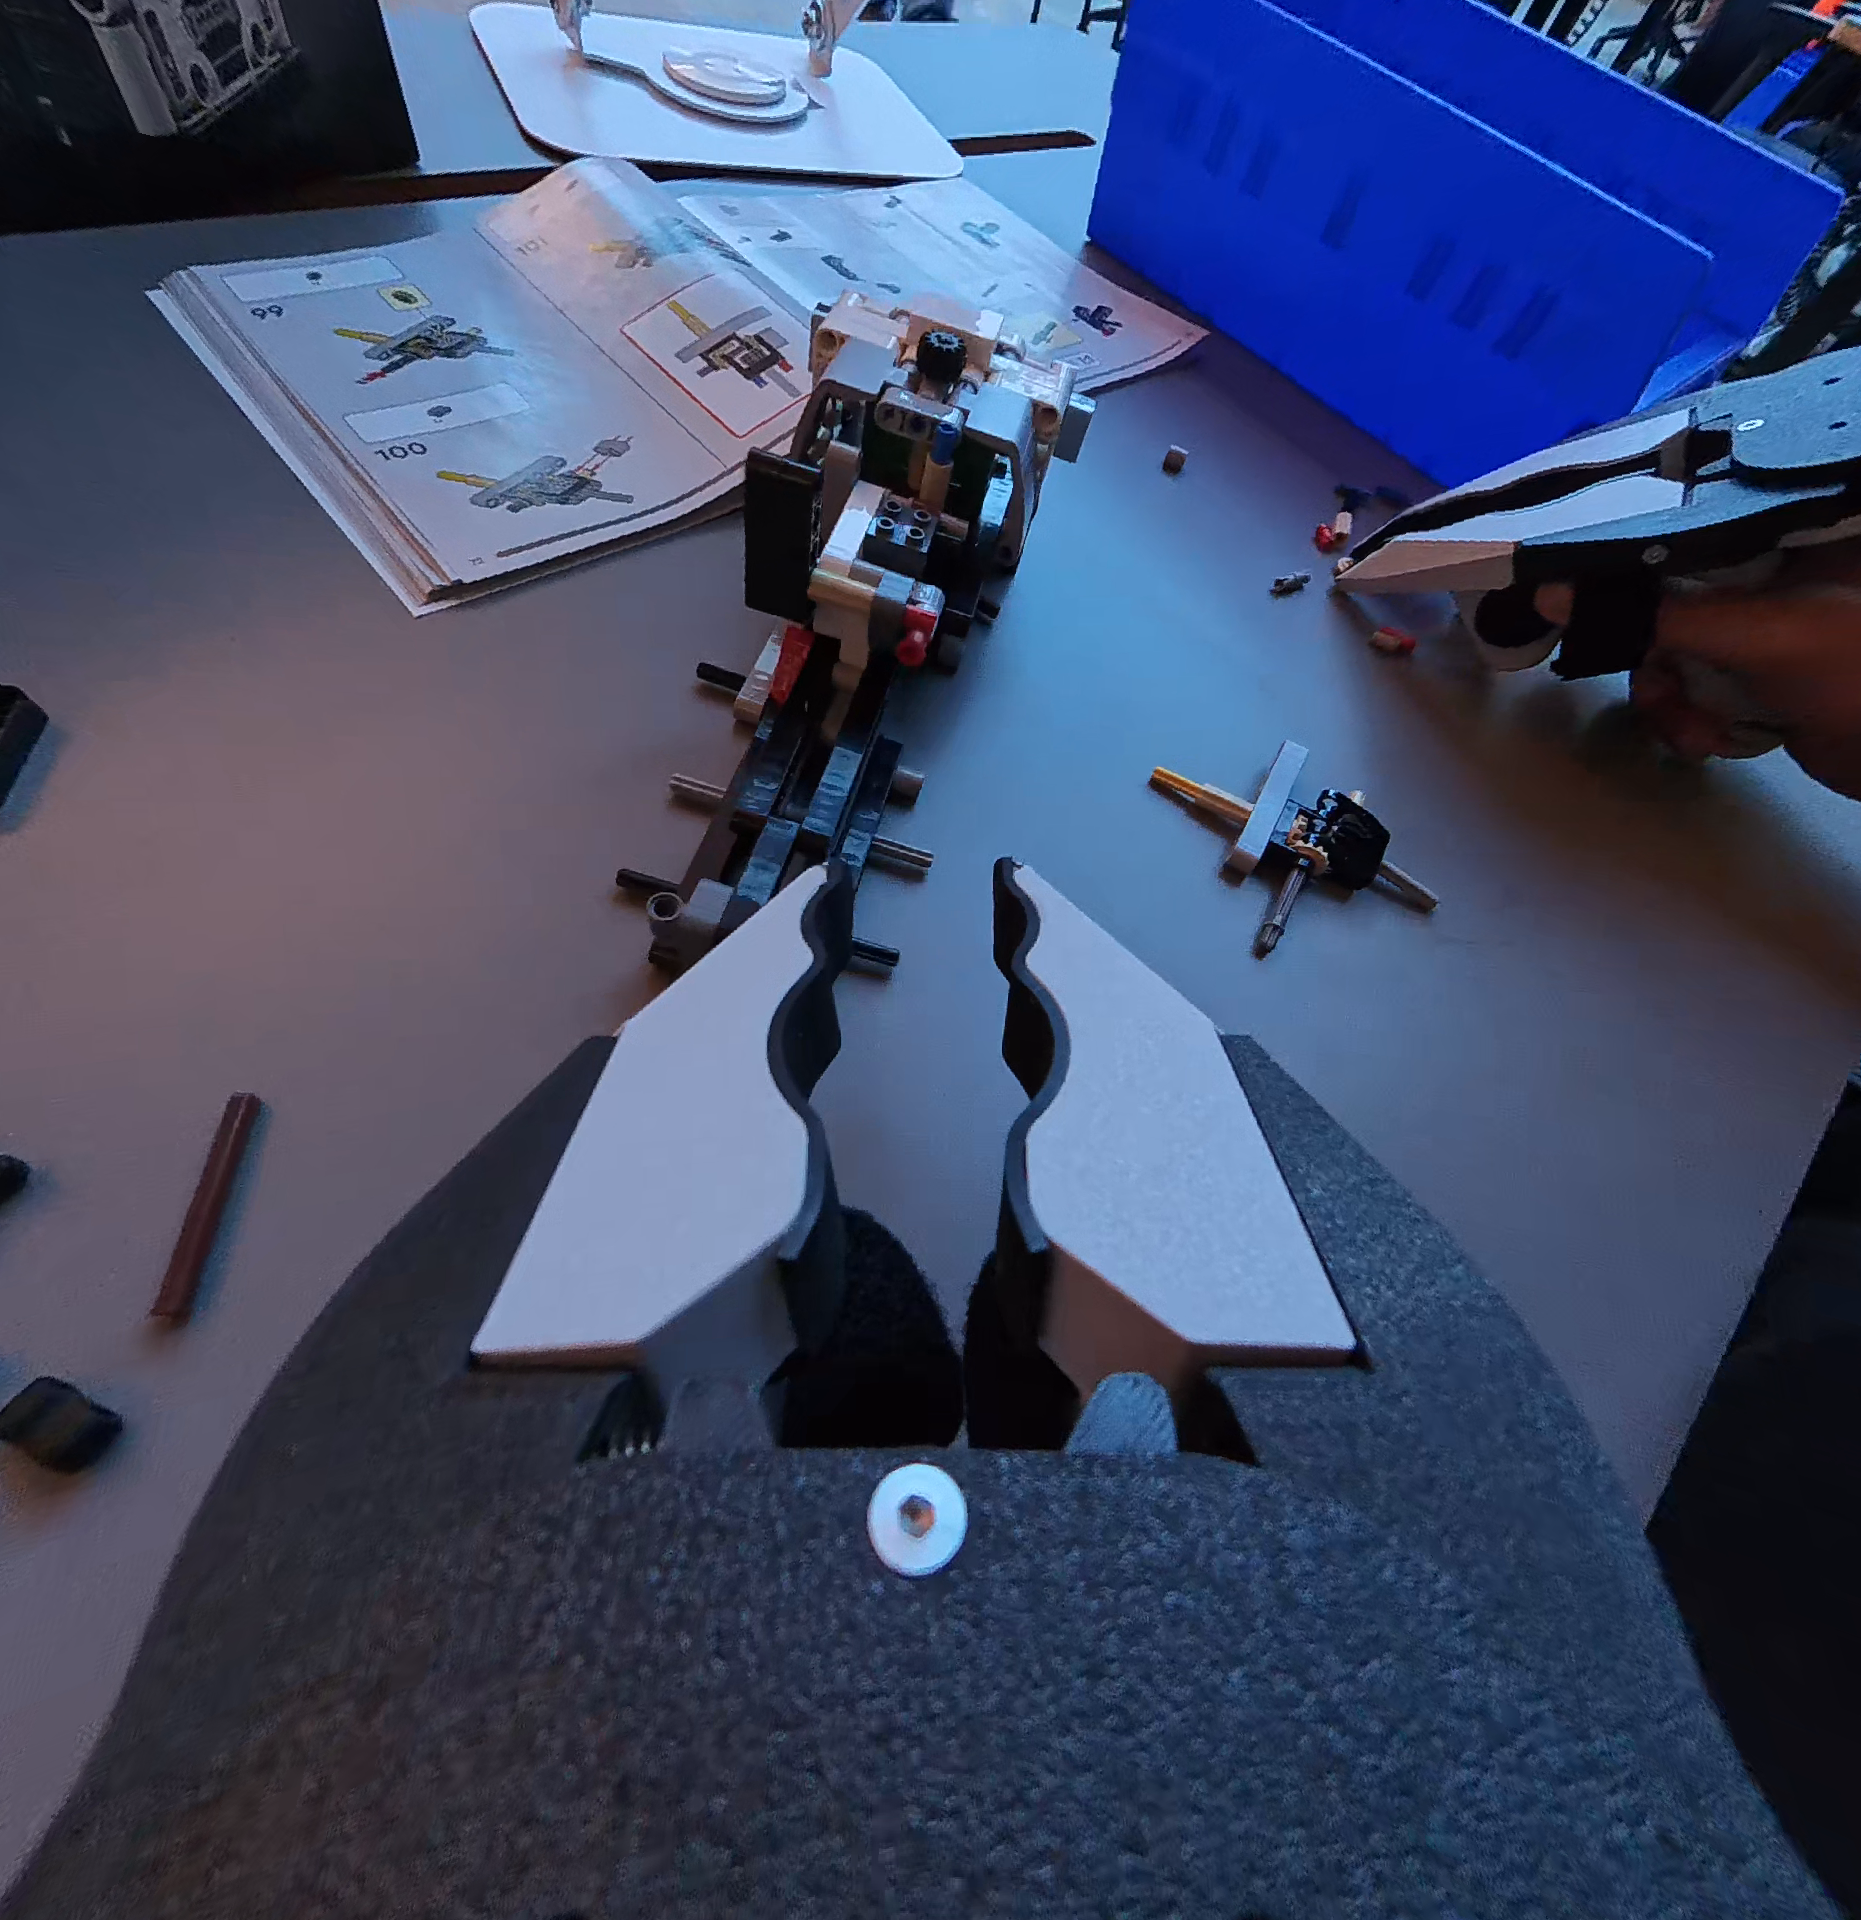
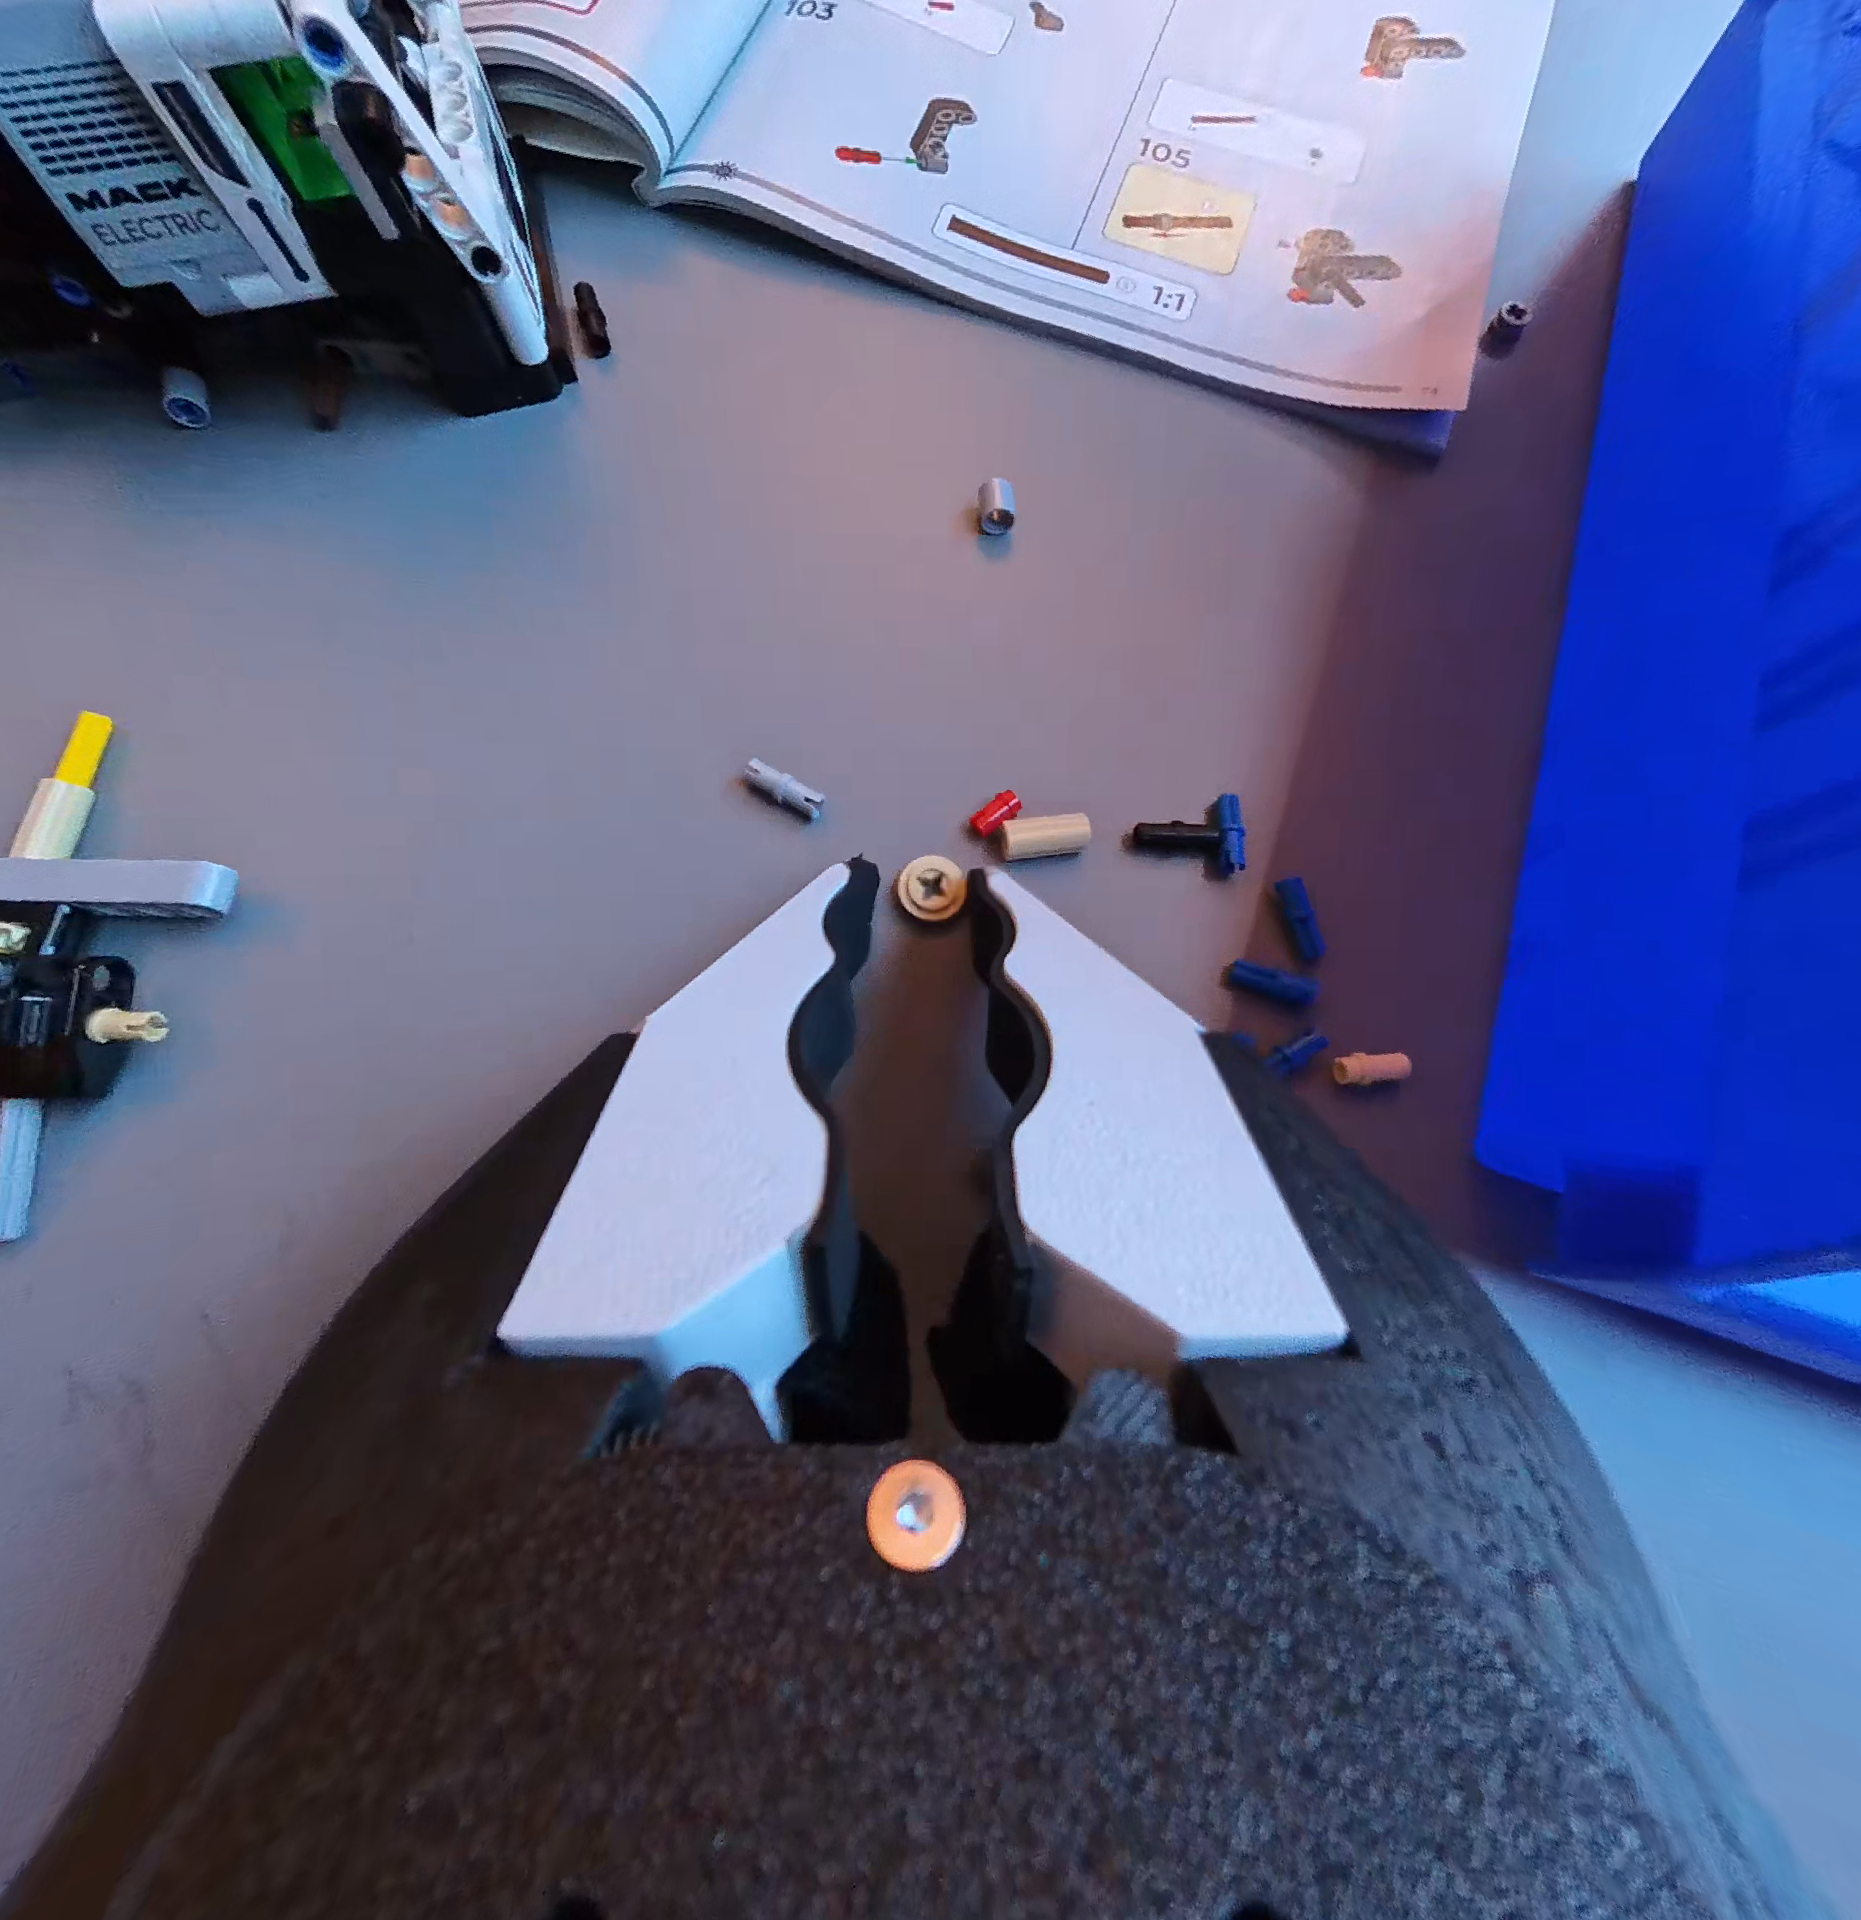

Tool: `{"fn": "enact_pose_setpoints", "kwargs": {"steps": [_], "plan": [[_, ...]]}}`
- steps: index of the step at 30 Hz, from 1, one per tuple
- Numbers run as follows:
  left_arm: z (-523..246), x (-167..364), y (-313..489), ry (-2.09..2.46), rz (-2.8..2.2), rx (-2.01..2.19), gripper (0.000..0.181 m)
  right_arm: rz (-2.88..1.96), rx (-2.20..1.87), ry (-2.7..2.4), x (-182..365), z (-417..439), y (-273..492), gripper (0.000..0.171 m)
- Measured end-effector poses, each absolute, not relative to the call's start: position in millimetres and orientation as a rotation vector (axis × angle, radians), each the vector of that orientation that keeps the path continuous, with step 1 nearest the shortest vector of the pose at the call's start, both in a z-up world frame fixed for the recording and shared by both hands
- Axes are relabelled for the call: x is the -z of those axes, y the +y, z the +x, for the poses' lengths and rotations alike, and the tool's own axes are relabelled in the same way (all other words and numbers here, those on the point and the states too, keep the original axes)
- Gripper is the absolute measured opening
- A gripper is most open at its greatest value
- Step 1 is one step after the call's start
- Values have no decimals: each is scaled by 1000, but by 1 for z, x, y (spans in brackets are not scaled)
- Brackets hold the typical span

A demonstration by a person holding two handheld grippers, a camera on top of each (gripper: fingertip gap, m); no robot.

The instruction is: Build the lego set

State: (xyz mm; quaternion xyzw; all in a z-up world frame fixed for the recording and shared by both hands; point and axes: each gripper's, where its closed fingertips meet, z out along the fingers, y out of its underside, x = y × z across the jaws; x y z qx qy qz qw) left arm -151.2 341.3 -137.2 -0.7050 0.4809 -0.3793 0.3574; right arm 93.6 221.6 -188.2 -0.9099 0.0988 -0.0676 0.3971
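Observation:
The part-built Lego truck (image 1: 884, 540) stands mid-table, its long black chassis pointing at my left gripper (image 1: 921, 878). That gripper is open and empty, its left fingertip just over the chassis end. The truck's white cab shows in the right wrist view (image 2: 230, 187) at top left. My right gripper (image 2: 918, 878) is down at the table, its tips closed on a small tan round piece (image 2: 931, 889) with a cross hole. It also shows in the left wrist view (image 1: 1352, 577) at the right. A small sub-assembly (image 1: 1310, 831) with a yellow axle lies between the two grippers.
The open instruction booklet (image 1: 469, 395) lies behind the truck. A blue bin (image 1: 1425, 260) stands at the right. Loose pins lie around the right gripper: red (image 2: 994, 812), tan (image 2: 1045, 836), grey (image 2: 784, 790), several blue (image 2: 1274, 982). A brown axle (image 1: 207, 1205) lies at left. Tip to tip, the grippers are about 30 cm apart. The brown axle (image 1: 207, 1205) lies some 12 cm from my left tips, 40 cm from my right tips.

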Motion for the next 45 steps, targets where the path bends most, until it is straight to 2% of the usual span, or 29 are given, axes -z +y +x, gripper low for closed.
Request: {"fn": "enact_pose_setpoints", "kwargs": {"steps": [2, 9, 18, 26, 35, 42, 45], "plan": [[-151, 139, 343, 1249, -1821, 981, 23, -2315, 180, 239, 188, 92, 222, 13], [-149, 143, 345, 1317, -1788, 995, 21, -2290, 167, 169, 170, 75, 235, 12], [-149, 151, 334, 1428, -1748, 986, 21, -2093, -176, -168, 141, -44, 267, 12], [-137, 148, 307, 1532, -1762, 1171, 22, -2084, -131, -379, 153, -87, 270, 12], [-131, 146, 279, 1677, -1575, 1136, 26, -1941, -606, -107, 121, -93, 255, 12], [-118, 127, 261, 1694, -1404, 1129, 28, -1903, -765, -14, 115, -97, 254, 12], [-116, 129, 261, 1713, -1372, 1048, 26, -1937, -682, 38, 124, -84, 254, 12]]}}
